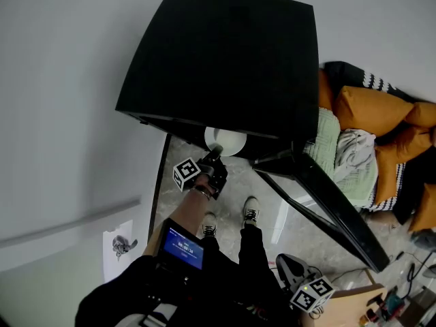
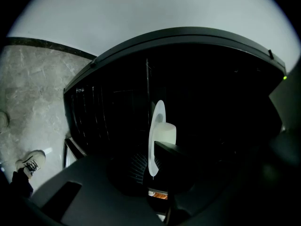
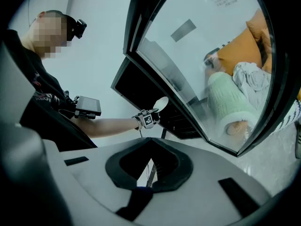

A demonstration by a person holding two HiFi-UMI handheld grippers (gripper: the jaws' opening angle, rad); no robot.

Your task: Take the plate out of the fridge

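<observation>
Head view, looking steeply down: a black fridge (image 1: pixel 225 60) stands on a pale marble floor (image 1: pixel 276 206), and its glass door (image 1: pixel 327 203) is swung open to the right. A person stands before the opening with one arm reaching forward.

The left hand-held gripper (image 1: pixel 215 157) is closed on the rim of a white plate (image 1: pixel 228 142). The plate sits right at the mouth of the fridge, half tucked under the front edge of the black top. From the left gripper view it shows edge-on as a thin white sliver against the dark inside, with the jaws pinched on its near edge. From the right gripper view, off to the side, the plate shows pale against the black front, at the open face and not deep within.

The right hand-held gripper (image 1: pixel 289 270) hangs low beside the person's legs, well apart from the fridge. Its own view shows the jaws drawn nearly together with only a thin slit between them, and nothing held.

Judging progress: the door is open and the plate is gripped, so the early steps look done. The plate seems to be at the threshold, not yet clear of the cabinet. What appears left is to draw it fully out past the front edge, keeping it from tipping in a grip on one edge alone.
</observation>
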